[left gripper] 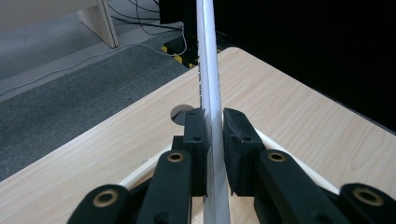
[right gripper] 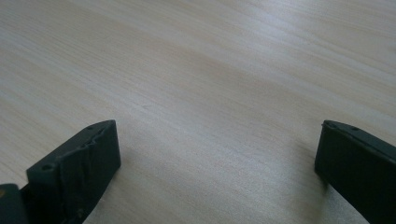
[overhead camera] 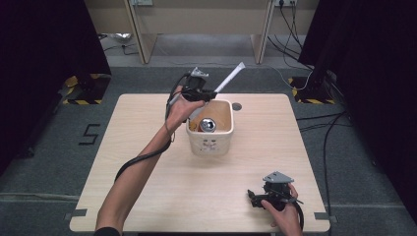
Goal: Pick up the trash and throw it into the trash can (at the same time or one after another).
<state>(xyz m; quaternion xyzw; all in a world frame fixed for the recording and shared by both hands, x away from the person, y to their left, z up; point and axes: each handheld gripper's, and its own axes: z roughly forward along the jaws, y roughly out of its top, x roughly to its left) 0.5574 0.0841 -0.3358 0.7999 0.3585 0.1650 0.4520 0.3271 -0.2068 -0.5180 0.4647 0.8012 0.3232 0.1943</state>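
Clamped flat between the pads of the left gripper (left gripper: 214,140): one long white tube (left gripper: 208,70), long axis running out toward one o'clock, lower end over the far-left rim of the single cream bin (overhead camera: 210,141) holding one can (overhead camera: 207,125). Right gripper (overhead camera: 269,195) parked at five o'clock on the wooden table (overhead camera: 147,162), well apart from the bin, jaws wide and empty. Left hand (overhead camera: 183,105) plainly nearer for lowering the tube in.

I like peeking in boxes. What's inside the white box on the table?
A shiny can stands inside the white box. The box's walls and the can hide the bottom.
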